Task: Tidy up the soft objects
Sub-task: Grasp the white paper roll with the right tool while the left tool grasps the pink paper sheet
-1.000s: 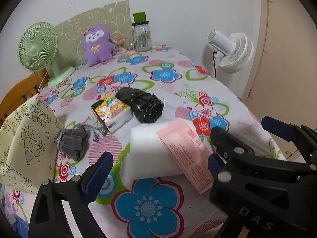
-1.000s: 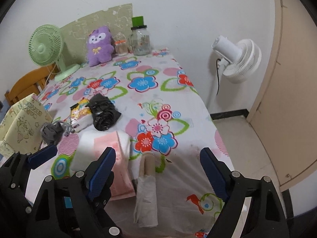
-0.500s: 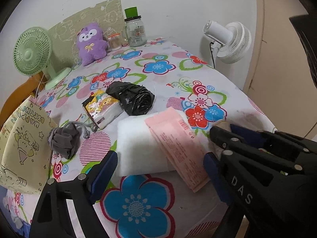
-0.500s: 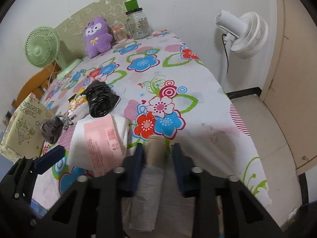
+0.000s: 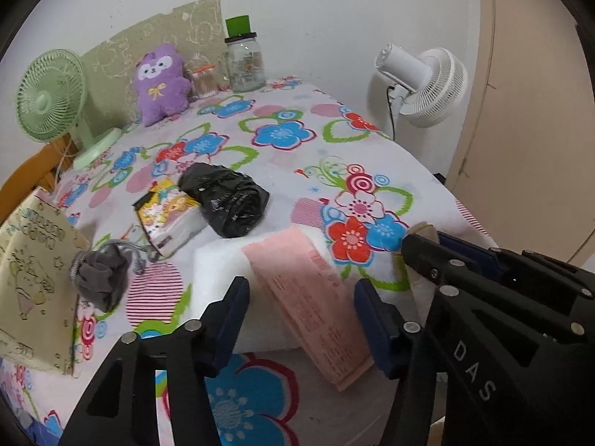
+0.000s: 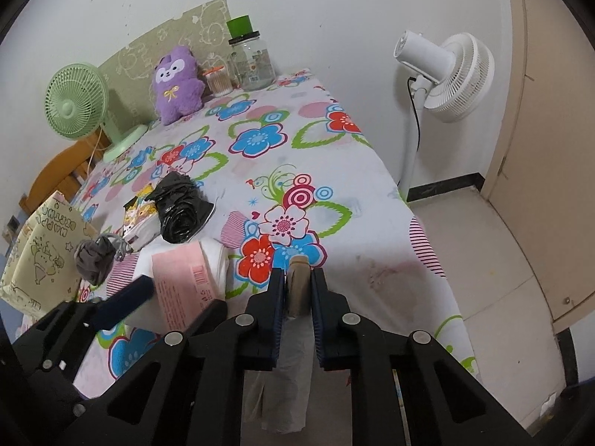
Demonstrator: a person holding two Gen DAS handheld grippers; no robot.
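- Soft objects lie along the near part of the flowered surface point(image 6: 372, 193): a white pack with a pink label point(image 5: 260, 290), a grey pouch point(image 5: 100, 275), a black plastic bundle point(image 5: 227, 200), a small printed packet point(image 5: 167, 215) and a beige roll point(image 6: 298, 282).
- Beige roll: it sits at the near edge, just right of the white pack, with a loose pale sheet trailing from it toward the camera. The right gripper point(image 6: 297, 293) has its jaws closed narrowly on the roll; they have just been closing, and the roll is between them.
- Handling, as a judgement: the roll looks light and yielding, with what may be a stiffer core at the far end. Gripping across the wound body, as now, seems sound; the hanging sheet could unwind or drag if lifted quickly.
- White pack: it looks thick, squashy and light, with a slick-looking label lying loosely over it. The left gripper point(image 5: 301, 308) straddles its near end, jaws about half wide; they have just been closing, with the pack and label between them, but I cannot tell that the pads press yet.
- Best hold, in my view: squeeze the pack's body, not only the label, which could slip or tear.
- Yellow gift bag point(image 5: 33, 290) stands at the left edge, a likely place for these things.
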